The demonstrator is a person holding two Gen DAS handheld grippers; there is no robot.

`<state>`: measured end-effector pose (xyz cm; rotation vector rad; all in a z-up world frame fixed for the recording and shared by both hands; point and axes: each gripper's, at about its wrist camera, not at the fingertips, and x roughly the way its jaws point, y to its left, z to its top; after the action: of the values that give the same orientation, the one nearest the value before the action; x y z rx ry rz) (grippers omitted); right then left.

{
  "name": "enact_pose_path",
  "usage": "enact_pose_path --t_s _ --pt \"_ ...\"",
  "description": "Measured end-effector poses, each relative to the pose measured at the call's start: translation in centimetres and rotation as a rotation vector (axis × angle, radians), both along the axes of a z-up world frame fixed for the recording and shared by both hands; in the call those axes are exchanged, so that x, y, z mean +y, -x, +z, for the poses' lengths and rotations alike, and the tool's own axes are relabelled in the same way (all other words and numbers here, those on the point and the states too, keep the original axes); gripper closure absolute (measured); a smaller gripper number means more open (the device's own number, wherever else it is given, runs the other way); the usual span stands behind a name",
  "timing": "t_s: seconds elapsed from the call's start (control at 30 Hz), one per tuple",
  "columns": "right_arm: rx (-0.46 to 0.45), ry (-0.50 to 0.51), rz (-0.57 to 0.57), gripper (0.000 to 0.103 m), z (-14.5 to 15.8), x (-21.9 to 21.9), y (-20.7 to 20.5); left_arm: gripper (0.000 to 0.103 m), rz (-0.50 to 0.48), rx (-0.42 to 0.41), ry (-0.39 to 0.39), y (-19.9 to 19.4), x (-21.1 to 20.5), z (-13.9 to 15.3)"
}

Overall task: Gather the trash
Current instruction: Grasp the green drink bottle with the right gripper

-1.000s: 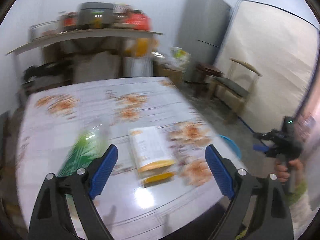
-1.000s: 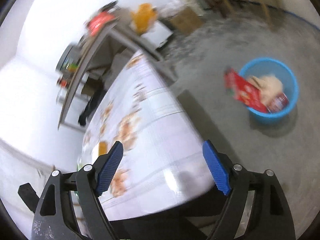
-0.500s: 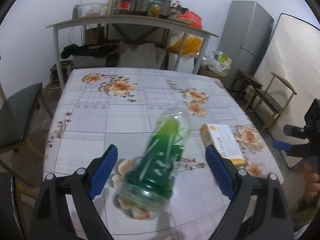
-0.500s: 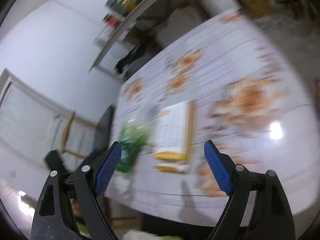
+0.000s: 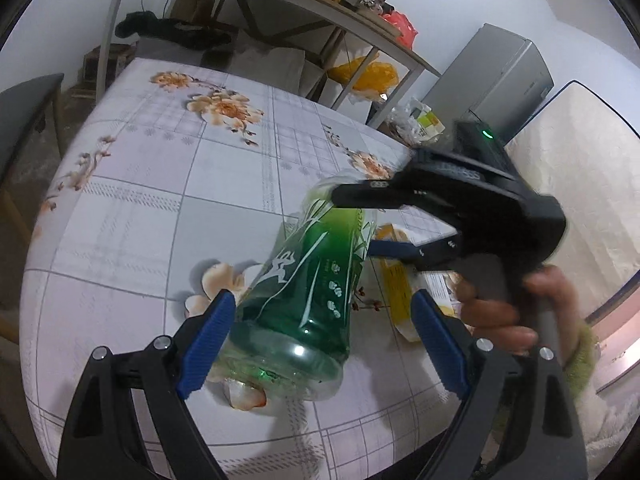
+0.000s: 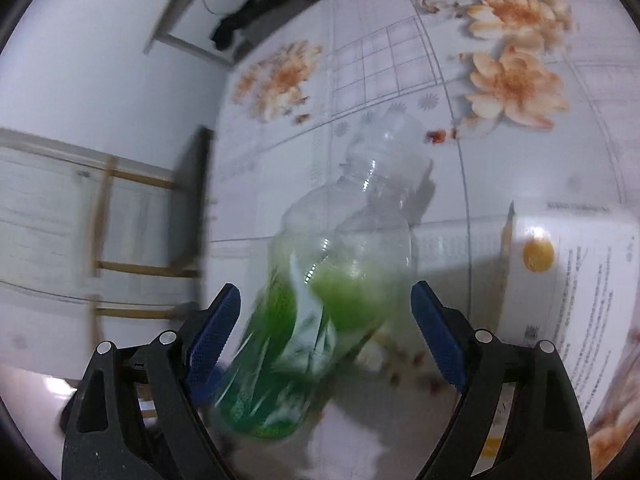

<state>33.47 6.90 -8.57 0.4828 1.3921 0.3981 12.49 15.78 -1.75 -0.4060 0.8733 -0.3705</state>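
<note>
With both tools spread wide around the green bottle (image 5: pixel 304 300) lying on the surface (image 5: pixel 132 208), base between the left tool (image 5: pixel 320 344), neck ahead of the right tool (image 6: pixel 324 336): centre one, close squarely on the body, avoid the box (image 6: pixel 572 276) alongside.

We moved left gripper (image 5: pixel 320 344) in closer: bottle (image 5: pixel 308 292), half a second ago lying ahead of fingers, now sits between them, base nearest camera. Right gripper (image 6: pixel 324 324), a second ago facing floor and blue bin, then swinging over counter (image 5: pixel 132 184), now reaches bottle from other side, its fingers either side of bottle. Box (image 6: pixel 576 280) slid from middle of right view to right edge. Both grippers' jaws spread as before.
</note>
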Motion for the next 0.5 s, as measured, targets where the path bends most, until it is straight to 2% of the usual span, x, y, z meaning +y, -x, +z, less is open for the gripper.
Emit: enact_pose_path --t_s 0.07,0.2,0.3,0.33,0.43,0.5 --pt "-0.014 0.023 0.016 0.019 -0.1 1.2 -0.3 0.016 -0.013 0.004 0.004 0.2 -0.2 0.1" --pt "-0.037 0.083 0.045 0.029 -0.3 2.0 -0.2 0.016 -0.041 -0.008 0.013 0.4 -0.4 0.3" --pt "-0.021 0.048 0.064 0.035 -0.8 2.1 -0.1 0.016 -0.065 -0.013 0.026 0.8 -0.6 0.2" --pt "-0.003 0.03 0.069 0.036 -1.3 2.2 -0.3 0.016 -0.073 -0.009 0.035 0.8 -0.7 0.1" --pt "-0.026 0.029 0.09 0.038 -1.0 2.4 0.0 0.016 -0.095 -0.003 0.052 1.1 -1.3 0.1" --pt "-0.012 -0.015 0.091 0.038 -1.0 2.1 0.1 0.016 -0.113 -0.012 0.069 1.5 -1.5 0.5"
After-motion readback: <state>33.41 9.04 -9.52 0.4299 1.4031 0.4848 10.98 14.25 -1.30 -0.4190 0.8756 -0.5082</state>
